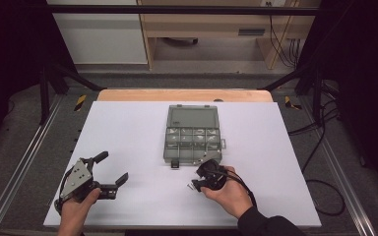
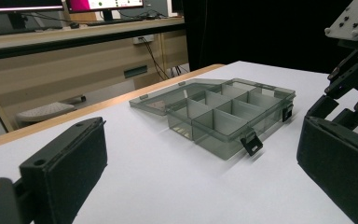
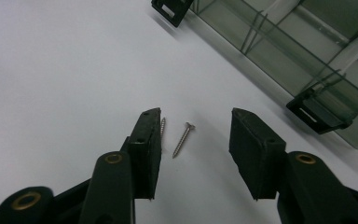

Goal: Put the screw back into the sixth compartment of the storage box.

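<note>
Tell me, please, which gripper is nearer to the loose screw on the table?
The right gripper. Its open jaws stand on both sides of the screw, just before the organizer box. The left gripper is open far off, near the table's front left part.

Open compartment box point(image 1: 193, 134) mid-table; two screws point(image 3: 182, 139) lying just before it.

Materials and finish
Box point(image 2: 223, 112): smoky translucent plastic, glossy. Screws point(image 3: 182, 139): bright metal, threaded. Table point(image 1: 128, 128): matt white, smooth. Jaws: matt black.
</note>
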`<action>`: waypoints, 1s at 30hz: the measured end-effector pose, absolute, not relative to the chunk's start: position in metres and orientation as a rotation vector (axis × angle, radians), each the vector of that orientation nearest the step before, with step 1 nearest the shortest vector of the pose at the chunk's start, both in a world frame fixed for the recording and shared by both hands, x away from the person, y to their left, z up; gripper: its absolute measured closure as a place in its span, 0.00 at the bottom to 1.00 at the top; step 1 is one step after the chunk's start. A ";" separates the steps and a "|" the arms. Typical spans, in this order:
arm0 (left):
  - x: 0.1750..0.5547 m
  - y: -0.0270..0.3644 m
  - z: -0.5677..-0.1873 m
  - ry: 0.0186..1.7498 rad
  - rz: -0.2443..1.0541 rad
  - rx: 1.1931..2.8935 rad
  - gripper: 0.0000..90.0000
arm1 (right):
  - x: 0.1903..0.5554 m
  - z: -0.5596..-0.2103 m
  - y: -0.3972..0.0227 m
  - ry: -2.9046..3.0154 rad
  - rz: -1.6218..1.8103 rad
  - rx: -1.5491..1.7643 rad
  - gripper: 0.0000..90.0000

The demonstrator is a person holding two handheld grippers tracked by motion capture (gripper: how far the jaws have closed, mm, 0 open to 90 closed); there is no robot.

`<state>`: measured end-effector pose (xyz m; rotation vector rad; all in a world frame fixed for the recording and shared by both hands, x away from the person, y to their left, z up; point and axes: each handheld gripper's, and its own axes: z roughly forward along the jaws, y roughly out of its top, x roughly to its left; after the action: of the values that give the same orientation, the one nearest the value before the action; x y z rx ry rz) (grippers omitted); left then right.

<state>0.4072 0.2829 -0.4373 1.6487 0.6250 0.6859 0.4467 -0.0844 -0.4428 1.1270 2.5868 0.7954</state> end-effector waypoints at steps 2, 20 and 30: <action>0.407 0.283 -0.437 0.624 0.687 1.649 0.02 | 0.448 -0.445 -0.083 2.590 0.785 1.136 0.63; 0.407 0.281 -0.438 0.619 0.687 1.660 0.02 | 0.451 -0.457 -0.078 2.599 0.757 1.179 0.81; 0.408 0.281 -0.438 0.616 0.685 1.661 0.02 | 0.451 -0.459 -0.074 2.605 0.744 1.178 0.90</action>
<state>0.4078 0.2806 -0.4379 1.6610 0.6158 0.6853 0.4507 -0.0744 -0.4595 1.1781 2.6053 0.7436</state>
